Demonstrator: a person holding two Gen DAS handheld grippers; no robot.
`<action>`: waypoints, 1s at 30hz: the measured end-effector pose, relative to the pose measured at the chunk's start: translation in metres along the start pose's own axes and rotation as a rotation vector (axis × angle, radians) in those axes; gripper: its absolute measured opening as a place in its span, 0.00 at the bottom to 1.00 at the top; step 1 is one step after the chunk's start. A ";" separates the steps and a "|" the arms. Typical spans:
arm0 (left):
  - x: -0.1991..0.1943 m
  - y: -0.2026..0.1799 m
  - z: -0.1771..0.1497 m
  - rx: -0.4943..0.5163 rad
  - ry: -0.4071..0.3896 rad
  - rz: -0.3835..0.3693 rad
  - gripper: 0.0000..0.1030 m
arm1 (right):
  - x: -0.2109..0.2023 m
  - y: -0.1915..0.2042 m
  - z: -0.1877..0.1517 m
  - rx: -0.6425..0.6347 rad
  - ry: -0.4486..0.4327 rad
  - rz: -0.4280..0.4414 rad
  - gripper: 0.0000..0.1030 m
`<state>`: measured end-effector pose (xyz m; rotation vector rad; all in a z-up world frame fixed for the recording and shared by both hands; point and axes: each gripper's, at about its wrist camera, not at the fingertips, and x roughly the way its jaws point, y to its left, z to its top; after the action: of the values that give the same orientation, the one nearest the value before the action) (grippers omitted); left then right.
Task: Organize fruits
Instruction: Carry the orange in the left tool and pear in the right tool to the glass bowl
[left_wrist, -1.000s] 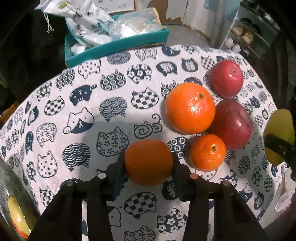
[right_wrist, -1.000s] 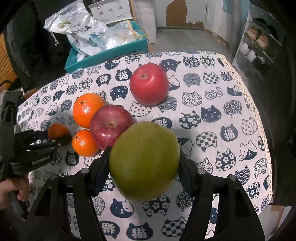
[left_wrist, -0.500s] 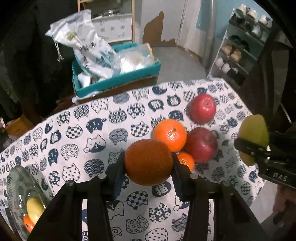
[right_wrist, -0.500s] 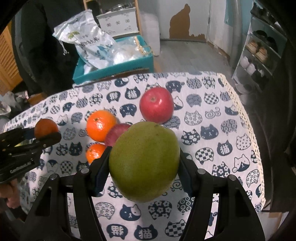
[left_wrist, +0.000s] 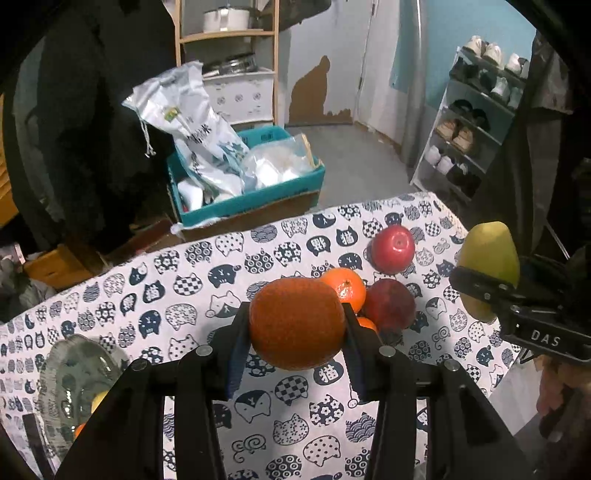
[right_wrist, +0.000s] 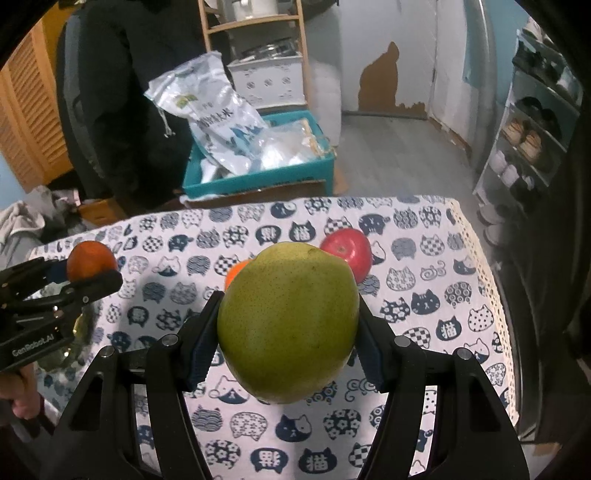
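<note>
A: What is held in the containers?

B: A teal box (left_wrist: 255, 199) beyond the table is filled with a white printed bag (left_wrist: 192, 140) and clear plastic packets (left_wrist: 280, 166). At the table's left edge a glass bowl (left_wrist: 70, 369) is seen, with a yellow fruit and something orange inside; more cannot be told through the glass.

A: How many fruits are counted?

B: On the cat-print tablecloth (left_wrist: 147, 295) two red apples are seen, a bright red apple (left_wrist: 392, 249) farther back and a darker apple (left_wrist: 389, 304) nearer. Beside the darker one an orange (left_wrist: 345, 284) is laid, and a second small orange (left_wrist: 365, 323) is partly hidden behind the left gripper. Two more fruits are held off the cloth.

A: And the tongs?

B: The left gripper (left_wrist: 297, 328) is closed on a dull orange fruit (left_wrist: 295, 325), pressed between both pads above the table. The right gripper (right_wrist: 288, 328) is clamped on a green mango (right_wrist: 288, 325), likewise lifted clear.

A: Is any writing read?

B: "DAS" is read on the right gripper's body in the left view, and "GenRobot.AI" on the left gripper's body in the right view. Chinese characters are printed on the bag and the cloth. A shoe rack (left_wrist: 476, 122) is seen at the right.
</note>
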<state>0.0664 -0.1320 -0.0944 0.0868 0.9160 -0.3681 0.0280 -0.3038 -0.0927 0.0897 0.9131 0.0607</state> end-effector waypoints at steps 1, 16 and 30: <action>-0.004 0.001 0.000 -0.001 -0.005 -0.002 0.45 | -0.003 0.003 0.002 -0.006 -0.008 0.001 0.63; -0.056 0.020 0.002 -0.019 -0.085 0.011 0.45 | -0.032 0.037 0.024 -0.043 -0.081 0.058 0.63; -0.080 0.050 -0.006 -0.070 -0.113 0.036 0.45 | -0.046 0.084 0.037 -0.121 -0.111 0.118 0.63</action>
<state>0.0358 -0.0617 -0.0392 0.0178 0.8140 -0.3040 0.0279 -0.2266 -0.0251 0.0344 0.7908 0.2186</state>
